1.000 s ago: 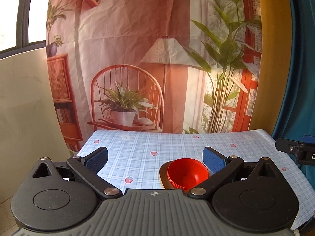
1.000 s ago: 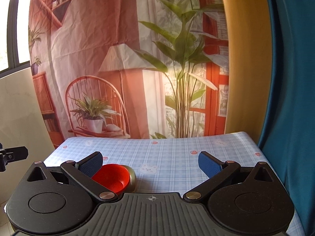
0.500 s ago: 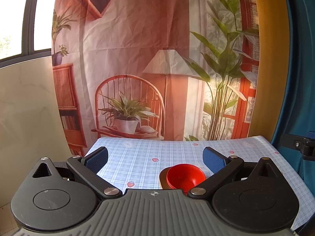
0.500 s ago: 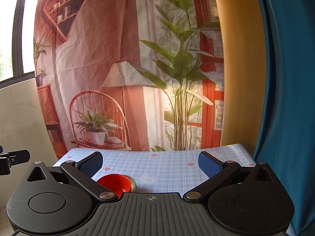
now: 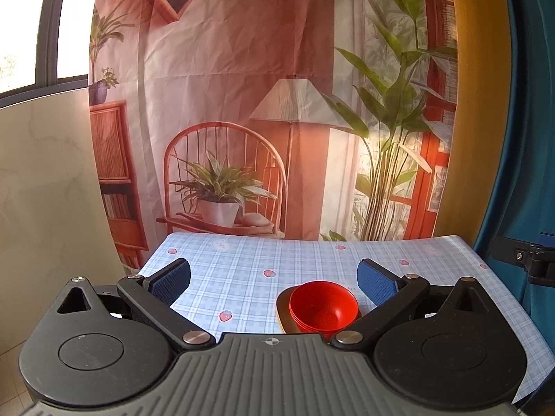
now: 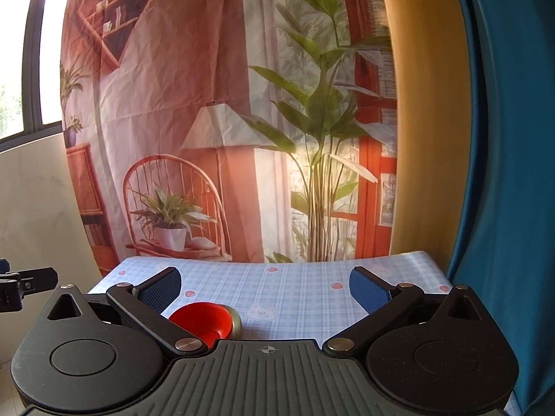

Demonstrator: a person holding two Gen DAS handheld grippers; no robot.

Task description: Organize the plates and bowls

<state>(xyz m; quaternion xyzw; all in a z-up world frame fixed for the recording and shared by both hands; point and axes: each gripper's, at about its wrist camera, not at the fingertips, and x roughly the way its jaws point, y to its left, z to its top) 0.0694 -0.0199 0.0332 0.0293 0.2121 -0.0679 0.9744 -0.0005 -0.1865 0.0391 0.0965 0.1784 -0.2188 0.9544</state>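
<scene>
Bright daylight from the left window (image 5: pixel 38 27); sharp focus, edges fisheye-bent.

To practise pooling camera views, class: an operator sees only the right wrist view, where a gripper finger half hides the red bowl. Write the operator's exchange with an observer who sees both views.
Operator: Is that red bowl on its own?
Observer: No. The left wrist view shows it as the top of a stack of nested red bowls, with the lower rims showing at its left edge.
Operator: I only see a sliver of the left gripper. Is it holding anything?
Observer: No. The left gripper is wide open and holds nothing.
</scene>
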